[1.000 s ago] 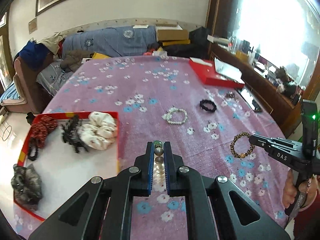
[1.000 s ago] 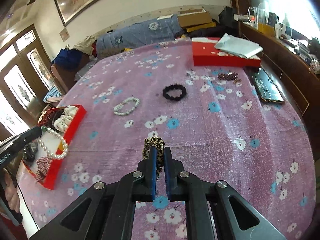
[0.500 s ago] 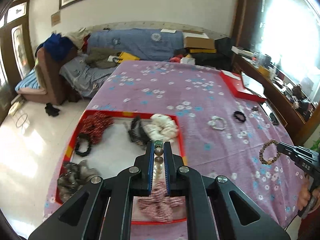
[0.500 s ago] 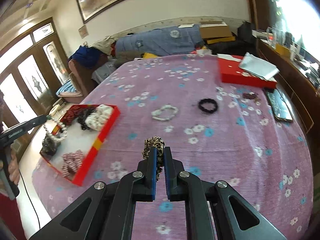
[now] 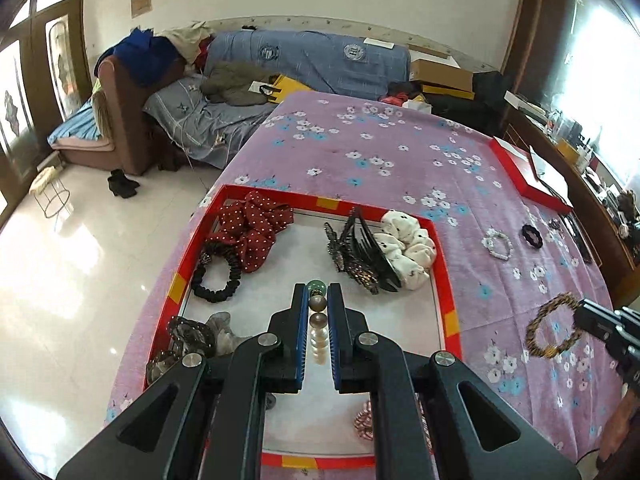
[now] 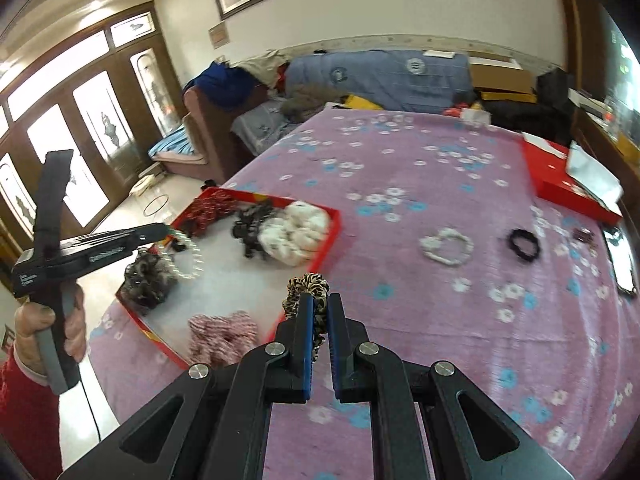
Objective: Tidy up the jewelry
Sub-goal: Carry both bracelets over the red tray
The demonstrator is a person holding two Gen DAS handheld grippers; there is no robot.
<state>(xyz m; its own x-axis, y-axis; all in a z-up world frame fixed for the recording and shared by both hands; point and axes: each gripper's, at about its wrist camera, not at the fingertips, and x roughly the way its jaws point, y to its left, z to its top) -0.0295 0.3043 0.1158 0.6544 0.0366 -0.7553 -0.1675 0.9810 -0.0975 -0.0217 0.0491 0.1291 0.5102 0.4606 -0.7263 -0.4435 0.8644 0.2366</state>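
The left gripper [image 5: 319,294] is clamping a pearl bracelet [image 5: 319,342], its beads stacked between the blue pads with a green one at the tips. A second ago this claw was looking out over bare flowered cloth with the red tray [image 5: 440,264] off to its left; now the tray's white floor is lying directly beneath and ahead of the fingertips, so the carry is nearly over and, in my judgement, only the release is left.

Just below the claw a pink-and-white scrunchie [image 5: 364,420] is peeking out. Slightly ahead and to its left a black hair tie [image 5: 216,280] is resting, with a red dotted scrunchie [image 5: 252,228] beyond it. Ahead to its right a dark claw clip [image 5: 360,252] is leaning against a cream scrunchie [image 5: 408,248]. Farther right, outside the tray, a white bead bracelet [image 5: 498,244] and a small black scrunchie [image 5: 532,236] are waiting on the tablecloth [image 5: 360,140].

The right gripper [image 6: 319,308] is pinching a leopard-print scrunchie [image 6: 306,286], which is bunching above its tips. Over the same second it has been swinging towards the tray, which now sits ahead and to its left, not yet under it. It is trailing the other claw, so this piece probably goes in second. The other claw is showing at the far left of this view, with the pearls dangling over the tray.
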